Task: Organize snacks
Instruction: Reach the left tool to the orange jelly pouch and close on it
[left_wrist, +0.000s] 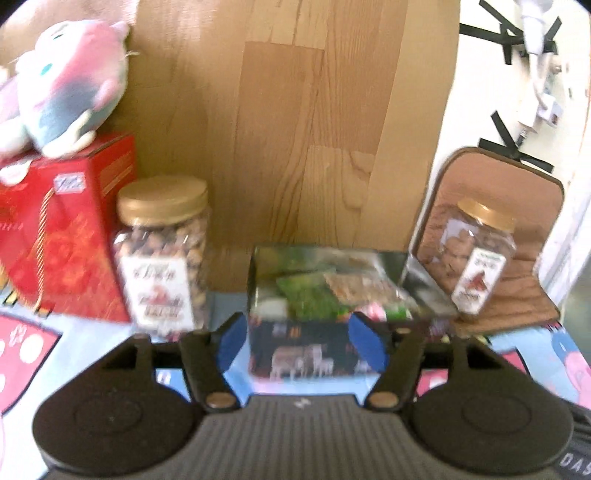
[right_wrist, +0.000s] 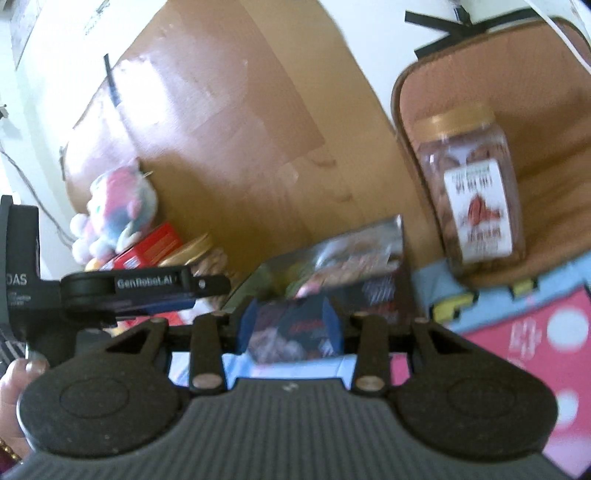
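Note:
A dark tin box (left_wrist: 303, 354) with zebra print holds several snack packets (left_wrist: 332, 291) and stands on the mat. My left gripper (left_wrist: 299, 341) is open, its blue pads either side of the box front. My right gripper (right_wrist: 291, 328) is shut on a dark blue snack packet (right_wrist: 295, 328), held just before the box (right_wrist: 369, 280). A nut jar with gold lid (left_wrist: 162, 254) stands left of the box. A second jar (left_wrist: 476, 258) stands on a brown cushion, also in the right wrist view (right_wrist: 472, 192).
A red gift box (left_wrist: 62, 236) with a plush cat (left_wrist: 70, 85) on top stands at the left. A cardboard sheet (left_wrist: 295, 110) leans behind. A brown cushion (left_wrist: 517, 288) lies right. A colourful cartoon mat (right_wrist: 517, 332) covers the surface. My left gripper shows in the right wrist view (right_wrist: 129, 291).

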